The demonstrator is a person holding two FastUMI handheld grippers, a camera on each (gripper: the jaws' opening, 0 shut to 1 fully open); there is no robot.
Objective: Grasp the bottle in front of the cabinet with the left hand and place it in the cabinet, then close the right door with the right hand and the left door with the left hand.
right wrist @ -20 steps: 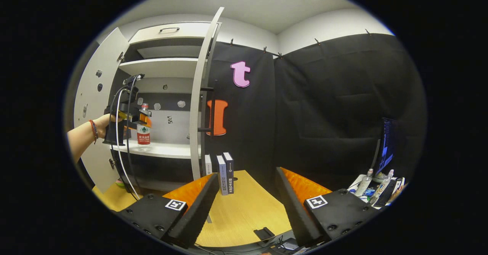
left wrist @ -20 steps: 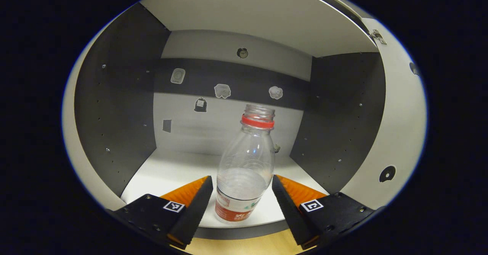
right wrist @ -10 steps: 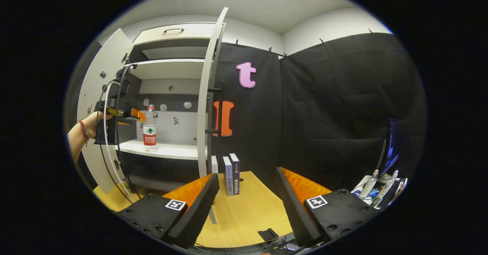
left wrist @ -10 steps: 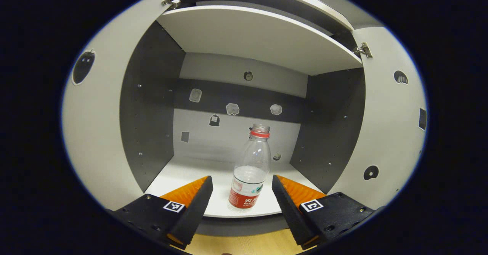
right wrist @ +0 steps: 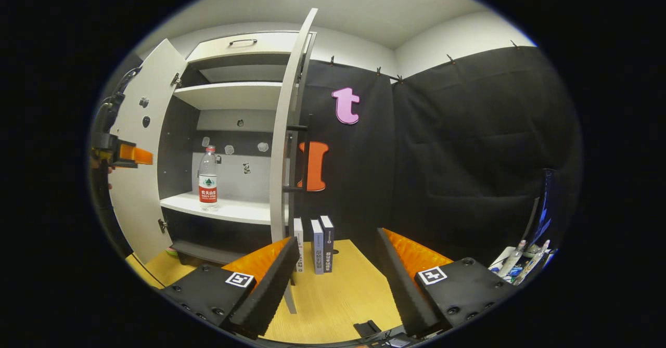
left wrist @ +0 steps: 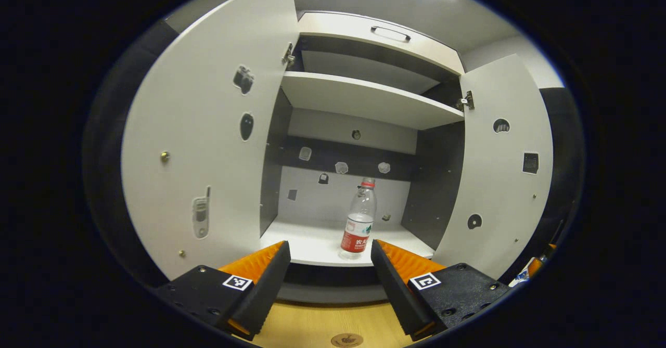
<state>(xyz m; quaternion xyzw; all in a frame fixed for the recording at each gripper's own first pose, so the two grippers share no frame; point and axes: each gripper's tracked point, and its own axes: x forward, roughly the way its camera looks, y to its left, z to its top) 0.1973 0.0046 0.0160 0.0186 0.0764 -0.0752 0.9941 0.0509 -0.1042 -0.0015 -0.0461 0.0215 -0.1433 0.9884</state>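
Upright on the cabinet's lower shelf [left wrist: 312, 244], near its front edge, stands the bottle [left wrist: 358, 220]: clear plastic, red ring at the neck, red-and-white label low on the body. Both doors hang open, left door [left wrist: 208, 145] and right door [left wrist: 499, 166] flanking the shelf. Left gripper [left wrist: 330, 272] sits before the shelf, jaws apart, empty. Right gripper [right wrist: 335, 278], over the tabletop [right wrist: 333, 296], likewise spread, holding nothing.

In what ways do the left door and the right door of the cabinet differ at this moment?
In the left gripper view, the left door carries a phone-shaped sticker and dark stickers; the right door carries smaller dark marks. In the right gripper view, the right door appears nearly edge-on, the left door broad-faced. Both are pale and open, the bottle standing upright on the shelf between them.
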